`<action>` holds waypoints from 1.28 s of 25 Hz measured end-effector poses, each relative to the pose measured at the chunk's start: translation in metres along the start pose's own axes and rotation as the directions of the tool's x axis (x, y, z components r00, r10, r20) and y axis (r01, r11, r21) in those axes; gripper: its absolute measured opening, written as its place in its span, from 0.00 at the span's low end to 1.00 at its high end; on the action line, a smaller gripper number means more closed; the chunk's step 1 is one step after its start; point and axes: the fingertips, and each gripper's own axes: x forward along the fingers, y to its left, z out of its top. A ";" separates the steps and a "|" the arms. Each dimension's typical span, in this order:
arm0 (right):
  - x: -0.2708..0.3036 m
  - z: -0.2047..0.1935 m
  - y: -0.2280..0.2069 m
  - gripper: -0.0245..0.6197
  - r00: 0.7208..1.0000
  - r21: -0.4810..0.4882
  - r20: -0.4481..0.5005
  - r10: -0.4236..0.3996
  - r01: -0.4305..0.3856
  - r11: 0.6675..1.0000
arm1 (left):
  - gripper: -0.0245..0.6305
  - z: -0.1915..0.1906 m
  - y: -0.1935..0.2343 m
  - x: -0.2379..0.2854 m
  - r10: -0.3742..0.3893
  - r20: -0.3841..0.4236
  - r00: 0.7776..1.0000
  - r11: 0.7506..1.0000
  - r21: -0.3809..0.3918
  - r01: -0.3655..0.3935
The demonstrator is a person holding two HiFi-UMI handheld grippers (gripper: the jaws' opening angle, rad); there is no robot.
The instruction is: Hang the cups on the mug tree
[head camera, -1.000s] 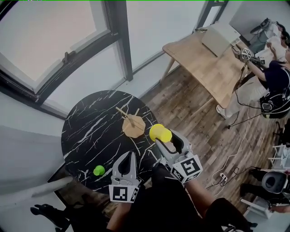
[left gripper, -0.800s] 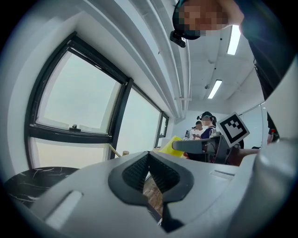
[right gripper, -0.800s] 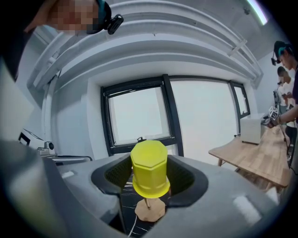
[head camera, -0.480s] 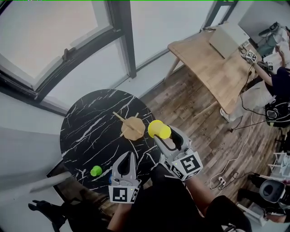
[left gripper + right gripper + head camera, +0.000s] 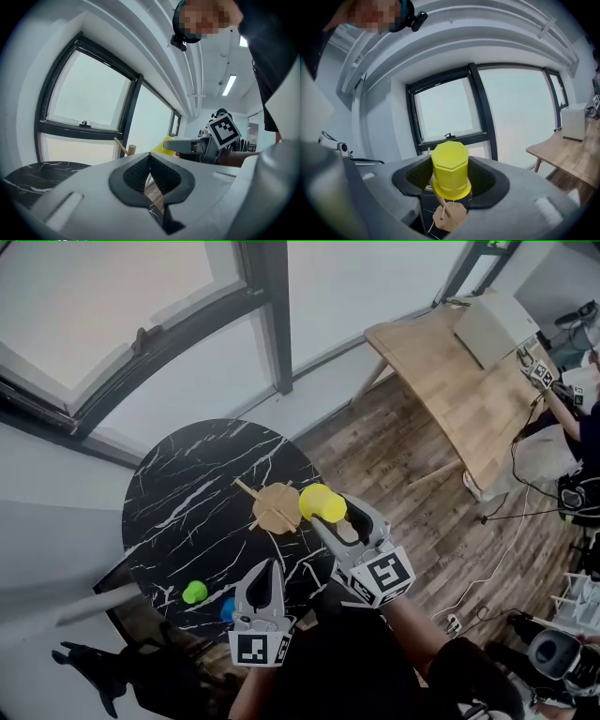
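Note:
A wooden mug tree [image 5: 275, 507] stands on the round black marble table [image 5: 187, 493]. My right gripper [image 5: 326, 514] is shut on a yellow cup [image 5: 322, 503], held just right of the tree's top and touching or overlapping it in the head view. In the right gripper view the yellow cup [image 5: 450, 171] fills the jaws, base pointing away, with the mug tree [image 5: 449, 213] below it. My left gripper [image 5: 270, 566] hovers shut and empty over the table's near edge. A green cup [image 5: 195, 592] and a blue cup [image 5: 228, 609], partly hidden, lie beside it.
A light wooden table [image 5: 450, 381] stands at the back right on the plank floor. A person [image 5: 572, 427] works at its far side, with cables on the floor [image 5: 487, 568]. A large window [image 5: 141, 324] runs behind the round table.
My right gripper has carried the yellow cup left, up to the mug tree. The left gripper has shifted a little, and the blue cup shows beside it now.

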 end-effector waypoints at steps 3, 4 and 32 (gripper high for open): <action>0.011 -0.003 -0.003 0.40 1.000 0.003 -0.007 0.027 -0.027 1.000 | 0.04 -0.002 0.003 0.003 0.028 0.003 1.000 1.000 -0.010 -0.028; 0.013 -0.005 -0.003 0.40 0.999 0.004 -0.012 0.037 -0.036 0.999 | 0.04 -0.002 0.004 0.003 0.036 0.007 0.999 0.999 -0.012 -0.036; 0.078 -0.069 -0.015 0.40 0.970 0.102 -0.136 0.201 -0.188 0.977 | 0.04 -0.015 0.010 0.005 0.165 -0.016 0.986 0.986 -0.027 -0.165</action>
